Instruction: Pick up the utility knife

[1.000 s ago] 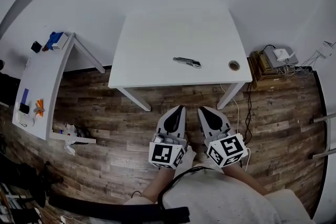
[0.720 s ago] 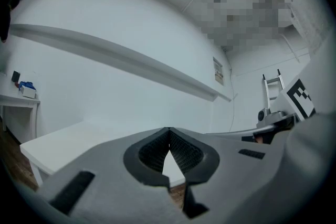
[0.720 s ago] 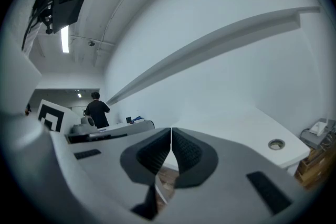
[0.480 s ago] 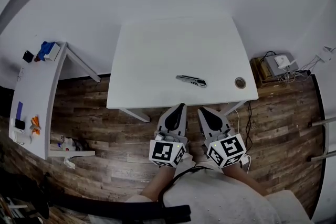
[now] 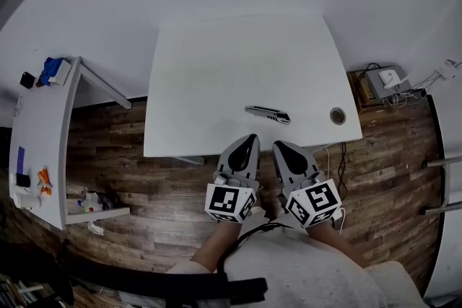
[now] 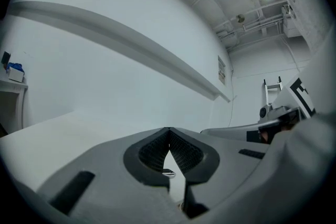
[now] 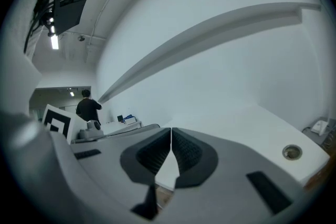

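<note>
The utility knife (image 5: 267, 113), grey and dark, lies flat on the white table (image 5: 216, 83) near its front edge, right of centre. My left gripper (image 5: 247, 141) and right gripper (image 5: 280, 148) are side by side at that front edge, just short of the knife, pointing toward it. Both are shut with nothing between the pads. In the left gripper view the ribbed pads (image 6: 155, 152) meet at the tip, and a small silvery bit shows through the gap below them. In the right gripper view the pads (image 7: 186, 152) also meet over the tabletop (image 7: 247, 123).
A small tape roll (image 5: 337, 115) (image 7: 292, 152) sits at the table's front right corner. A side table (image 5: 40, 126) with small items stands at the left. A box with cables (image 5: 382, 79) sits on the wooden floor (image 5: 390, 155) at the right. A person (image 7: 86, 107) stands far off.
The table and knife have come closer in the head view. Both grippers have moved forward from over the floor to the table's front edge. Their jaws stay shut.
</note>
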{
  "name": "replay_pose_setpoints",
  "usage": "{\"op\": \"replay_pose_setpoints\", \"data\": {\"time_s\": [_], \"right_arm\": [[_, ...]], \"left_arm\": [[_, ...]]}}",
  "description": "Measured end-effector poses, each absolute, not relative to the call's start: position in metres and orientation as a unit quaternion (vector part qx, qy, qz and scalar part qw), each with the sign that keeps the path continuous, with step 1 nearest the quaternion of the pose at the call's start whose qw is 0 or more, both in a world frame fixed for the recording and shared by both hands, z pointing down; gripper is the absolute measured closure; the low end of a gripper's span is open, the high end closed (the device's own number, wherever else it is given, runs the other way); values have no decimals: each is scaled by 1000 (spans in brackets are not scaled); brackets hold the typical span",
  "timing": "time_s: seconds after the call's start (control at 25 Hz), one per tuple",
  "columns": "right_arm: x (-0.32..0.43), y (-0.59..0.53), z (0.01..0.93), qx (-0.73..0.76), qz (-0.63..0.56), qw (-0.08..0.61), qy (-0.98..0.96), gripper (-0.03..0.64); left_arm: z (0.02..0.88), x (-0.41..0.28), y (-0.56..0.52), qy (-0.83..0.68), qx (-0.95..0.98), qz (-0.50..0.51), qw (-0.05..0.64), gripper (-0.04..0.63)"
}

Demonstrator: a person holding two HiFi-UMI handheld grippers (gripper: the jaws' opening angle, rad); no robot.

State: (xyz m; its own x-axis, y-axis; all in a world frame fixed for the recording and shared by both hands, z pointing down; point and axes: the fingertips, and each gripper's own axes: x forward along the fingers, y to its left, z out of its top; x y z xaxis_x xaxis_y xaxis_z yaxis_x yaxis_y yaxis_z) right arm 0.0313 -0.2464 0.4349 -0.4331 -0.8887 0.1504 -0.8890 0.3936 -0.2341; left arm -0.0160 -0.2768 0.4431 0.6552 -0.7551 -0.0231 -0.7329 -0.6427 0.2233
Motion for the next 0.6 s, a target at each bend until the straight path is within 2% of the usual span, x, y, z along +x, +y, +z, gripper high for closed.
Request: {"op": "replay_pose_setpoints", "data": {"time_s": [0.36, 0.6], "right_arm": [[31, -262, 453, 515, 140, 28, -845, 609], [22, -286, 486, 420, 131, 125, -889, 607]], "left_arm": [[457, -16, -293, -420, 899, -49, 109, 589], [468, -21, -304, -441, 889, -42, 113, 589]]}}
